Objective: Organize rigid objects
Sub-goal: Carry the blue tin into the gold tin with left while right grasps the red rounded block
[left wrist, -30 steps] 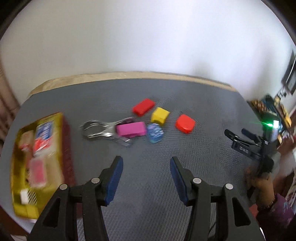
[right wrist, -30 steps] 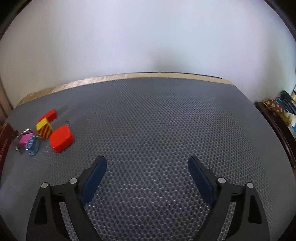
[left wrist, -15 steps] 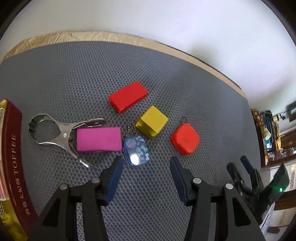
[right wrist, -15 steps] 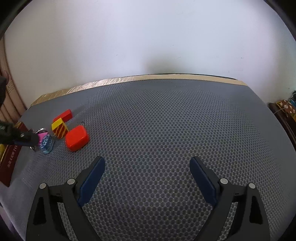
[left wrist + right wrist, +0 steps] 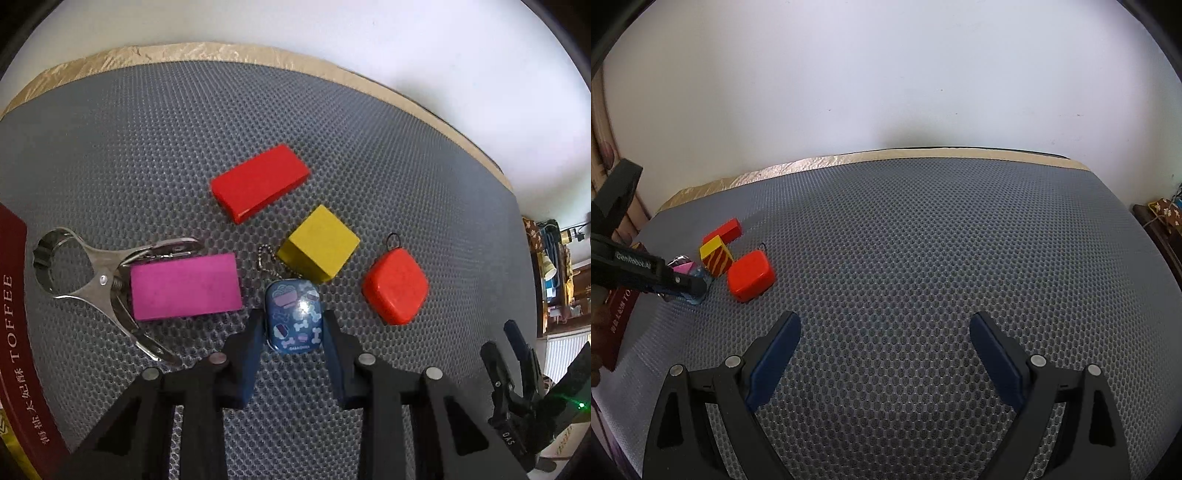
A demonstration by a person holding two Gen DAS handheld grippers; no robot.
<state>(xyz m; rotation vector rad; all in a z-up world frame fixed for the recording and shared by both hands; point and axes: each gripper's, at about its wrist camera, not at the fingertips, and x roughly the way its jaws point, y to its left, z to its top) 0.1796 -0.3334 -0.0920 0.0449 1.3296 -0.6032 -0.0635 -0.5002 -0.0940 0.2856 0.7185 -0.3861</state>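
Observation:
On the grey honeycomb mat [image 5: 147,129] lie a red block [image 5: 260,186], a yellow block [image 5: 319,243], an orange-red rounded case [image 5: 395,291], a pink block [image 5: 184,286] on a metal spring clamp [image 5: 85,266], and a blue patterned keychain charm [image 5: 293,317]. My left gripper [image 5: 293,326] points steeply down; its jaws are closing on the charm and both pads touch its sides. The right wrist view shows the same cluster at far left around the orange-red case [image 5: 751,275]. My right gripper [image 5: 884,332] hovers open over bare mat, holding nothing.
A dark red toffee box [image 5: 18,332] stands at the left edge beside the clamp. The mat's tan far rim [image 5: 923,153] meets a white wall. Shelves with clutter [image 5: 554,266] stand off the right side. The right gripper [image 5: 506,339] shows at lower right.
My left gripper dropped and moved in over the cluster, then narrowed its jaws around the blue charm. The right gripper stayed open and nearly still.

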